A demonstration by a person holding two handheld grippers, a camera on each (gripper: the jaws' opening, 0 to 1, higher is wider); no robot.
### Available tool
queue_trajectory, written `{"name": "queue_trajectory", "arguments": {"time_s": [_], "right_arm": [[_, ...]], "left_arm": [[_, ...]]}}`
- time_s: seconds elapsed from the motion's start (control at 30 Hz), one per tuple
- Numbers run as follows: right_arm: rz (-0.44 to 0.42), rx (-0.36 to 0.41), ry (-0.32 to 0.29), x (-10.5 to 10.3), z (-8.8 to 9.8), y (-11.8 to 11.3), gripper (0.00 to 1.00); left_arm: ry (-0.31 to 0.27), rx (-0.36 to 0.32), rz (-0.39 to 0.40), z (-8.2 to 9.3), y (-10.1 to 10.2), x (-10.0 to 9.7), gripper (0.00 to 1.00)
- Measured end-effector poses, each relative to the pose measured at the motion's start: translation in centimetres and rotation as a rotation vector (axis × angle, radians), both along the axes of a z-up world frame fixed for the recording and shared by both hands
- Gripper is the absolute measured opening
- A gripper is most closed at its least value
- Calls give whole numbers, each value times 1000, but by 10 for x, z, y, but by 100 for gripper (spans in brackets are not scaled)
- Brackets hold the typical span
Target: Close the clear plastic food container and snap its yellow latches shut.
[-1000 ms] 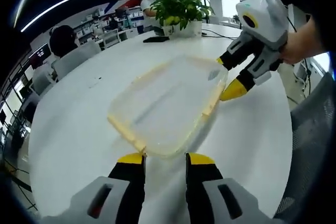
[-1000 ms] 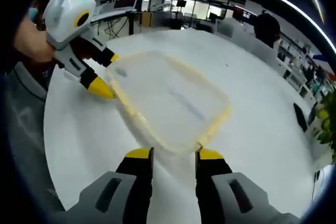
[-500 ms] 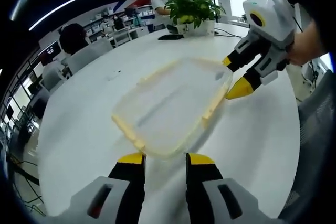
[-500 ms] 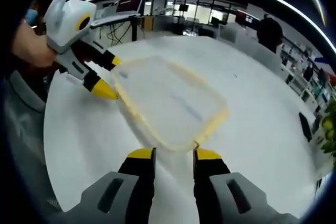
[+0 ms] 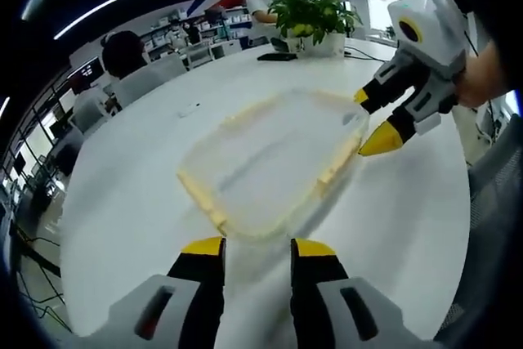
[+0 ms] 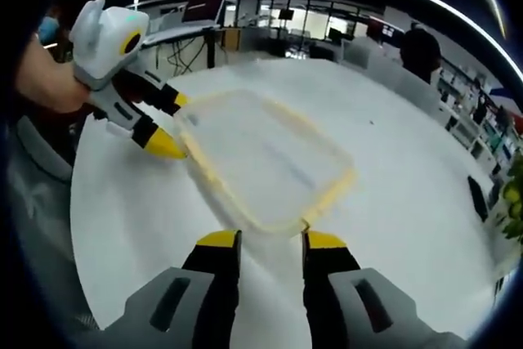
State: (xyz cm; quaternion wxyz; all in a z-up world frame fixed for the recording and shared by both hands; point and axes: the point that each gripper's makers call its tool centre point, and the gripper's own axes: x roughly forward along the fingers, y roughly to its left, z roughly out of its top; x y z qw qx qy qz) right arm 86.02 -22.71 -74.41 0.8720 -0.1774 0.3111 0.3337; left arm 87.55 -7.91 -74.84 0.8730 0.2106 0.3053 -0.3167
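My left gripper [image 5: 257,244] and right gripper [image 6: 270,237] are both a bit open, holding nothing, jaws at opposite corners of the container [image 5: 274,161]. It's flat on the white table [image 5: 122,202], plant [image 5: 310,15] behind.

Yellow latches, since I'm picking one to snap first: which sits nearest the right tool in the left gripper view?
The latch on the container edge running from the corner the right tool straddles; the opposite latch lies farther.

White hand-held gripper [image 5: 372,118], yellow-tipped black jaws
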Motion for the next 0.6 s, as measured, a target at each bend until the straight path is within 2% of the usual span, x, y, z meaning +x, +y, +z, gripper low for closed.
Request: {"name": "queue_trajectory", "arguments": {"time_s": [0.1,0.23,0.4,0.6], "right_arm": [[-20,8,10,-3,4,-5,32],[-54,55,11,-13,15,-13,35],[-108,97,11,-31,25,-25,38],[-193,162,13,-51,35,-36,42]], "left_arm": [[-2,-11,28,5,9,-4,26],[12,-69,115,14,27,-16,29],[85,-166,239,16,42,-43,35],[69,-242,268,35,41,-79,37]]}}
